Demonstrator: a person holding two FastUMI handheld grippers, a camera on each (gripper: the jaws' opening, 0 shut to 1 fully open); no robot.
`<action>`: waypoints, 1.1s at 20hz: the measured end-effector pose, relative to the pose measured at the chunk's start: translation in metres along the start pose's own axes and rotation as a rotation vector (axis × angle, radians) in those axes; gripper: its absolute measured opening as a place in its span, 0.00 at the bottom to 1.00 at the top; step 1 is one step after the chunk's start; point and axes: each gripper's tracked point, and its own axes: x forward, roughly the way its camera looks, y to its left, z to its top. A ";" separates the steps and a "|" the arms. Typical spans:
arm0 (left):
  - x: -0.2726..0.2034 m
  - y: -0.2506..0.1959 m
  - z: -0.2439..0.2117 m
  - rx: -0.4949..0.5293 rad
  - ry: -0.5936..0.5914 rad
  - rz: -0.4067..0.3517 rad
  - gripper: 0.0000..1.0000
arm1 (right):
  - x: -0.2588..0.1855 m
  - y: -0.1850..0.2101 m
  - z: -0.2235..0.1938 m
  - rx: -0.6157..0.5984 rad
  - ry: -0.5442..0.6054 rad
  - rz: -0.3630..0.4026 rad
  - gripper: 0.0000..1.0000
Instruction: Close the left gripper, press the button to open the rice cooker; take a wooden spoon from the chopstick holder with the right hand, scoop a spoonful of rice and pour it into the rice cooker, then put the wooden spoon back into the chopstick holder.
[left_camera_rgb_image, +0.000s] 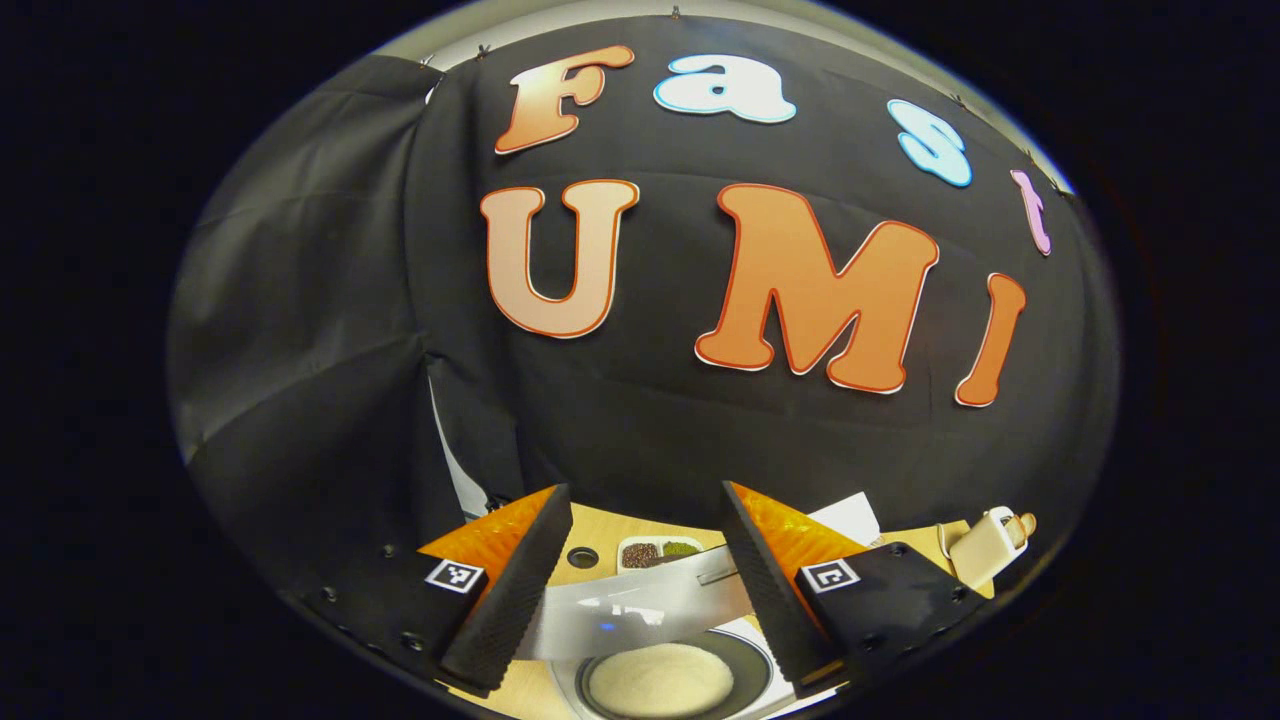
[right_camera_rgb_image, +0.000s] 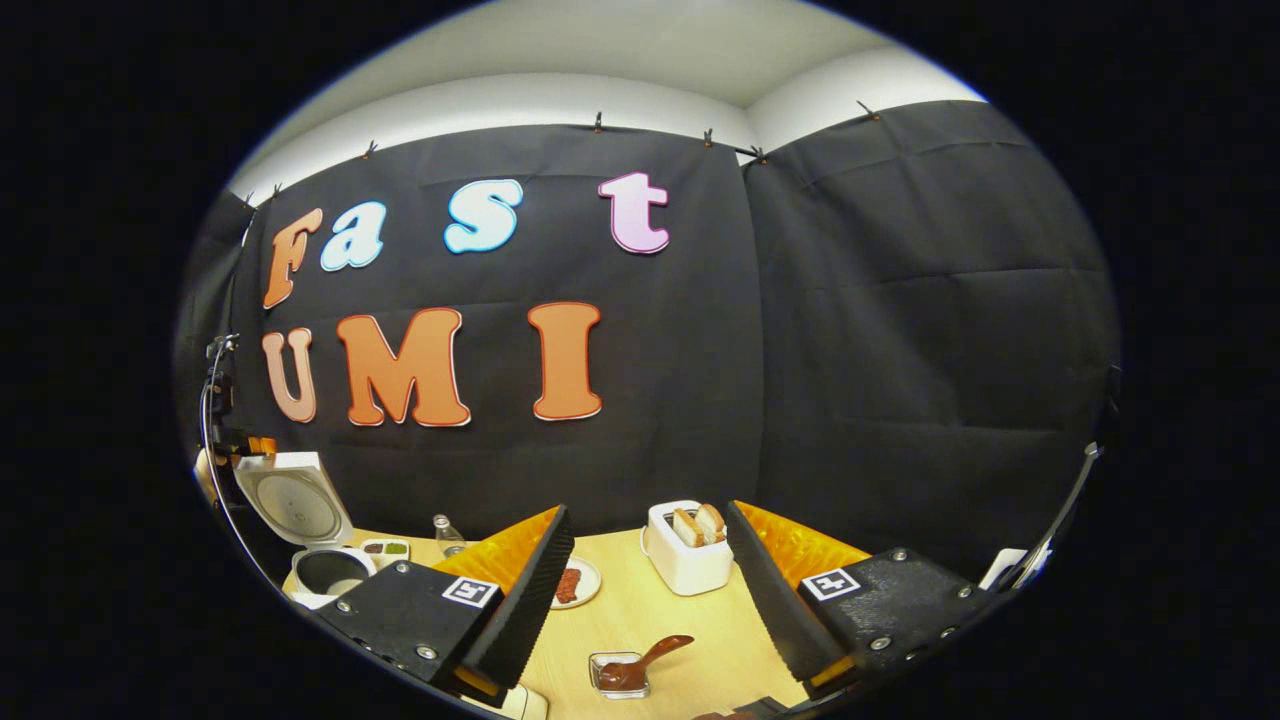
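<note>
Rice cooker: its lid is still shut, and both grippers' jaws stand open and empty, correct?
Not quite. In the right gripper view the rice cooker has its lid raised. The left gripper and right gripper do stand open and empty.

rice cooker (left_camera_rgb_image: 660, 675) pot cut off by bottom edge in left gripper view, small tray (left_camera_rgb_image: 658, 551) contents too small to identify, plate (right_camera_rgb_image: 577, 583) half hidden behind finger in right gripper view
</note>
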 end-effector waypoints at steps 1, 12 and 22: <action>-0.006 -0.002 -0.005 0.001 0.002 -0.007 0.99 | -0.001 0.005 -0.002 -0.004 0.008 0.017 0.95; -0.073 -0.034 -0.124 -0.082 0.134 -0.036 1.00 | -0.011 0.034 -0.044 -0.004 0.097 0.139 0.95; -0.076 -0.046 -0.205 0.005 0.209 0.020 1.00 | -0.016 0.022 -0.071 0.002 0.172 0.142 0.95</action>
